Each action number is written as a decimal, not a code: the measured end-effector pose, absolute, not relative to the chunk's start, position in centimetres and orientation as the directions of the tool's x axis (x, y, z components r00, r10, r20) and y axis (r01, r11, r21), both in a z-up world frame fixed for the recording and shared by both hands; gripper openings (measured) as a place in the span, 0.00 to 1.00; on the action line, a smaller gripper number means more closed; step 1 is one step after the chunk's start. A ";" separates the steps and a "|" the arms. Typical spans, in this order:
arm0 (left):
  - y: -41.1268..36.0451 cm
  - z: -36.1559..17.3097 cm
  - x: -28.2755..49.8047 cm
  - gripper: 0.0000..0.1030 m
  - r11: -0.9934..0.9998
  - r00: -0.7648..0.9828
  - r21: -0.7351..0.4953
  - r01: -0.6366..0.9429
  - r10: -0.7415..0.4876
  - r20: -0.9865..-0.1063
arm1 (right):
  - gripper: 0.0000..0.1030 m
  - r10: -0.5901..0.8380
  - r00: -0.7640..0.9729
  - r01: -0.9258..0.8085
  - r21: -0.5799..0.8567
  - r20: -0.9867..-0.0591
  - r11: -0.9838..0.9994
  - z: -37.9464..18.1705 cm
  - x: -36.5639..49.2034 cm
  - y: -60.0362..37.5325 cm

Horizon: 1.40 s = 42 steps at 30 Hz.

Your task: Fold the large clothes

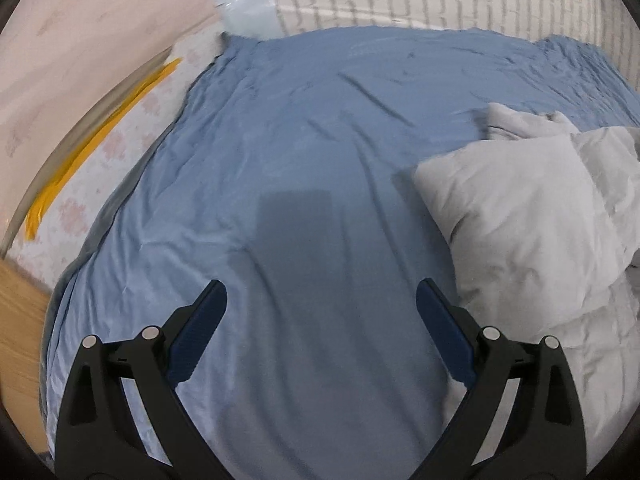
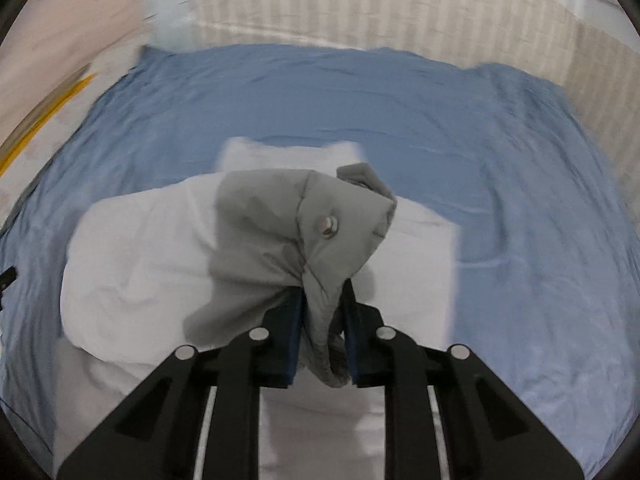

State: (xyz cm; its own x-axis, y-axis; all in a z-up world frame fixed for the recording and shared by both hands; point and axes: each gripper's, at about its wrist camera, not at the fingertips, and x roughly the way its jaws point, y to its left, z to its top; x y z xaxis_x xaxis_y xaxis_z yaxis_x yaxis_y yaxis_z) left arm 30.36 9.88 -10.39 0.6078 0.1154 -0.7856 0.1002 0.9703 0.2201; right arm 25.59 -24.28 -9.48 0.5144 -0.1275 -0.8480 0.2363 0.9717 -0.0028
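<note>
We see our right gripper [image 2: 322, 312] clenched on a bunched fold of the pale grey garment [image 2: 304, 220] – the rest lies blurred on the blue sheet [image 2: 400, 100], its lower part cut off – while our left gripper [image 1: 320, 300] hangs spread and empty.

Soft even indoor light, heavy fisheye bending with dark corners, motion blur in both views.
</note>
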 end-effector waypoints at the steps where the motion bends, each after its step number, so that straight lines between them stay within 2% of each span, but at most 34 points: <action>1: 9.2 -10.3 30.3 0.92 0.970 0.609 0.218 0.111 0.107 -0.786 | 0.19 -0.140 0.510 0.262 -0.002 -0.849 0.965 -9.6 24.8 -26.0; 5: 5.8 -10.3 30.2 0.92 0.967 0.601 0.209 0.147 0.081 -0.795 | 0.19 -0.176 0.504 0.330 0.001 -0.846 0.944 -10.0 22.5 -30.0; 7: 4.4 -10.2 30.2 0.92 0.967 0.597 0.198 0.160 0.064 -0.799 | 0.19 -0.136 0.489 0.344 0.047 -0.862 0.938 -10.9 22.0 -31.6; 9: 3.5 -10.0 30.0 0.92 0.966 0.596 0.196 0.171 0.057 -0.801 | 0.26 -0.074 0.473 0.321 0.093 -0.878 0.943 -12.3 22.0 -32.2; 11: 2.7 -9.6 29.6 0.92 0.963 0.597 0.196 0.186 0.047 -0.801 | 0.39 -0.078 0.463 0.302 0.075 -0.883 0.950 -13.0 21.4 -31.9; 13: 2.0 -9.0 29.3 0.92 0.960 0.599 0.194 0.200 0.037 -0.800 | 0.44 -0.086 0.457 0.292 0.058 -0.885 0.955 -13.3 20.9 -31.8; 14: 1.5 -8.8 29.3 0.92 0.958 0.601 0.198 0.206 0.036 -0.799 | 0.52 -0.076 0.457 0.288 0.066 -0.886 0.955 -13.4 20.6 -31.8; 16: 1.0 -8.7 29.5 0.92 0.955 0.595 0.205 0.212 0.040 -0.803 | 0.62 -0.090 0.467 0.303 0.063 -0.879 0.951 -13.1 19.8 -32.0; 22: -0.4 -9.4 30.5 0.92 0.959 0.566 0.164 0.230 0.006 -0.825 | 0.69 -0.110 0.503 0.325 0.070 -0.857 0.943 -12.0 18.2 -32.3; 34: -6.3 -11.6 34.3 0.91 0.975 0.491 -0.030 0.218 -0.136 -0.860 | 0.69 -0.040 0.555 0.223 0.102 -0.831 0.970 -11.4 23.4 -26.8; 36: -6.9 -12.2 35.3 0.83 0.975 0.474 -0.047 0.215 -0.147 -0.868 | 0.69 -0.024 0.547 0.223 0.118 -0.837 0.968 -11.8 24.9 -26.5; 37: -7.2 -12.5 35.7 0.80 0.975 0.462 -0.053 0.217 -0.150 -0.874 | 0.65 -0.011 0.539 0.220 0.129 -0.842 0.967 -12.0 25.5 -26.4; 38: -7.5 -13.0 36.3 0.74 0.974 0.441 -0.059 0.219 -0.152 -0.884 | 0.52 0.006 0.528 0.215 0.140 -0.849 0.966 -12.4 26.1 -26.2; 39: -7.7 -13.6 36.8 0.66 0.975 0.427 -0.055 0.217 -0.145 -0.893 | 0.43 0.015 0.517 0.211 0.144 -0.856 0.967 -12.8 26.5 -26.1; 40: -7.9 -14.1 37.2 0.62 0.976 0.414 -0.043 0.213 -0.130 -0.901 | 0.29 0.016 0.489 0.210 0.135 -0.872 0.968 -13.6 27.2 -26.0; 41: -8.2 -15.0 37.6 0.58 0.976 0.400 -0.034 0.216 -0.120 -0.909 | 0.24 0.014 0.474 0.210 0.128 -0.880 0.969 -14.2 27.5 -25.9; 42: -8.3 -15.4 37.7 0.57 0.976 0.396 -0.024 0.214 -0.109 -0.912 | 0.23 0.011 0.460 0.211 0.121 -0.888 0.970 -14.8 27.8 -25.8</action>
